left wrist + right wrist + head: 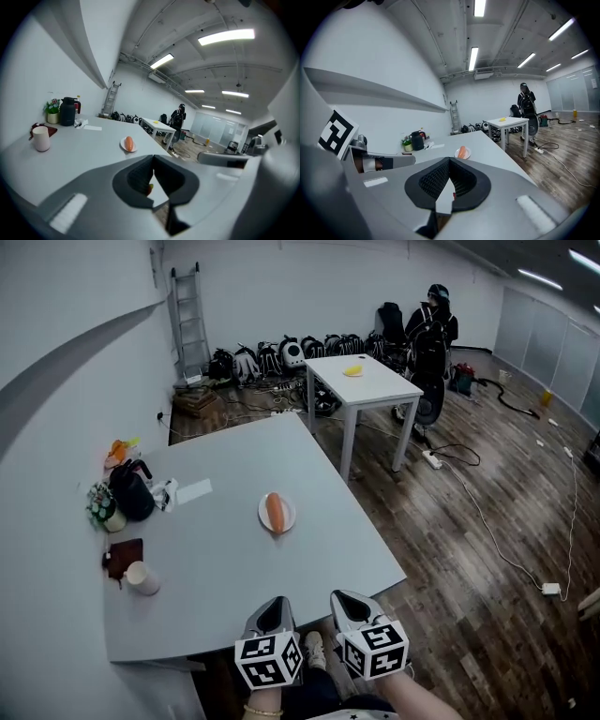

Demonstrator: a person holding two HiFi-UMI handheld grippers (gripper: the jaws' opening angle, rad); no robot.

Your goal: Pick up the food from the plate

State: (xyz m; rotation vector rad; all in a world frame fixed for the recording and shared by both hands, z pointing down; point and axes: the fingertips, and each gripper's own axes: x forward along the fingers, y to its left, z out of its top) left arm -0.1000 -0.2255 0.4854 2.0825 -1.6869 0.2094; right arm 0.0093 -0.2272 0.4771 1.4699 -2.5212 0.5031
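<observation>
An orange, sausage-shaped piece of food (275,510) lies on a small white plate (263,515) near the middle of the grey table (225,559). Both grippers hover off the table's near edge, well short of the plate. My left gripper (273,603) is shut with nothing in it, and my right gripper (346,598), beside it, is also shut and empty. In the left gripper view the food (129,142) lies ahead, beyond the closed left gripper (153,165). In the right gripper view the plate (462,153) shows ahead, past the closed right gripper (450,168).
Along the table's left side stand a black kettle (131,491), a small potted plant (101,507), a sheet of paper (194,490), a brown notebook (124,557) and a white cup (142,577). A white table (361,381) stands behind; a person (433,320) and floor cables (487,521) are at the right.
</observation>
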